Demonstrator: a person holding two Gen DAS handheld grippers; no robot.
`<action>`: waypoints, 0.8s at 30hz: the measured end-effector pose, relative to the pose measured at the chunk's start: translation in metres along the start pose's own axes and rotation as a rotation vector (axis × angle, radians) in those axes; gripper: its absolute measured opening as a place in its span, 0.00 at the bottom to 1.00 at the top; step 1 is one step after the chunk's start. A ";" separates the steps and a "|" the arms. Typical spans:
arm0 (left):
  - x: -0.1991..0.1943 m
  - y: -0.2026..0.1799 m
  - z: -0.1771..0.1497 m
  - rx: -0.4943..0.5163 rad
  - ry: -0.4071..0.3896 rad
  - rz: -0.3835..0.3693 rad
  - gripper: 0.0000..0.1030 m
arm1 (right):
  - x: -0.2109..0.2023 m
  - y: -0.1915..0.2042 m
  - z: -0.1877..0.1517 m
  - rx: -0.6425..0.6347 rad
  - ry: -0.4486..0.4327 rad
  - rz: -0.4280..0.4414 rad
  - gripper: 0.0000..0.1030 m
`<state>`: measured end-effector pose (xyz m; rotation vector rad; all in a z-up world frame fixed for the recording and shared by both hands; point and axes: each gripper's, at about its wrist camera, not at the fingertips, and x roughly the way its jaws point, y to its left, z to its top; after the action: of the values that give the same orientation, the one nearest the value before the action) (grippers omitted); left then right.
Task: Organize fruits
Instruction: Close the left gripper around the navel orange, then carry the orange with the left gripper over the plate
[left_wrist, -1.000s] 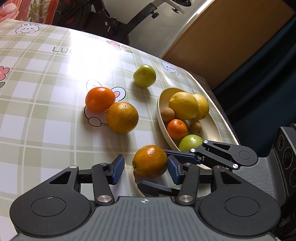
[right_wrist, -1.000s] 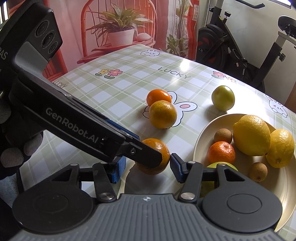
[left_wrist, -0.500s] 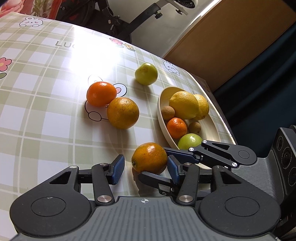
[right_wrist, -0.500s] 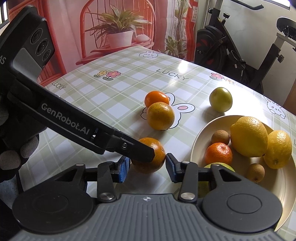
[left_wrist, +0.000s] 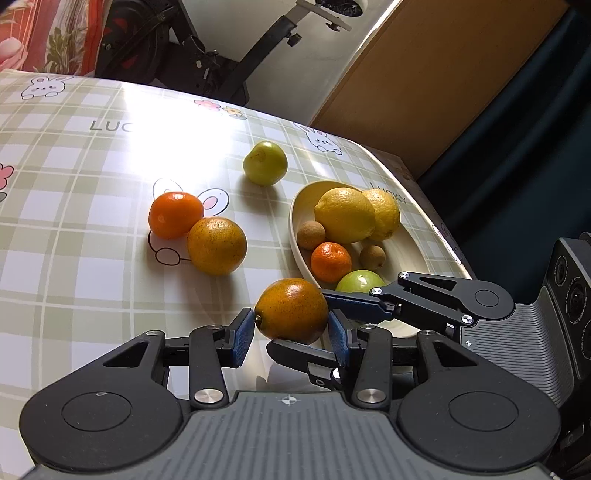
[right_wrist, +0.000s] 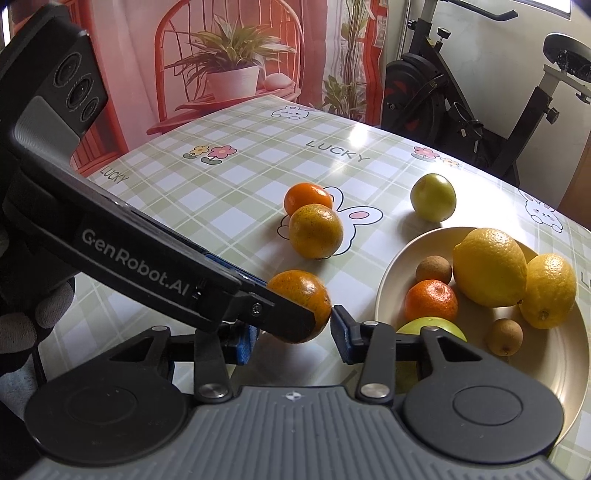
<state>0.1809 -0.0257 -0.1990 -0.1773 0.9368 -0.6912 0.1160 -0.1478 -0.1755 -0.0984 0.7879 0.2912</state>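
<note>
Orange (left_wrist: 291, 311) pinched between both grippers' just-closed blue pads (left_wrist: 242, 336); lift evenly, carry over bowl (left_wrist: 298, 236) rim beyond right fingers, release gently.

I'm working in a home — a desk (right_wrist: 258, 155) under a checked bunny oilcloth, an exercise bike (right_wrist: 461, 92) by the wall, and a potted plant (right_wrist: 231, 62) on a red chair (right_wrist: 207, 55) behind.
</note>
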 end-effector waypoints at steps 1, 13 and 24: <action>-0.002 -0.004 0.003 0.020 -0.008 0.008 0.45 | -0.003 0.000 0.001 0.000 -0.014 0.000 0.44; -0.019 -0.060 0.051 0.186 -0.102 0.026 0.45 | -0.051 -0.020 0.019 0.023 -0.191 -0.051 0.43; 0.002 -0.114 0.089 0.297 -0.126 -0.011 0.45 | -0.096 -0.063 0.039 0.079 -0.337 -0.157 0.43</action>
<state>0.1982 -0.1287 -0.0989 0.0369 0.7041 -0.8113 0.0966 -0.2215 -0.0811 -0.0344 0.4533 0.1224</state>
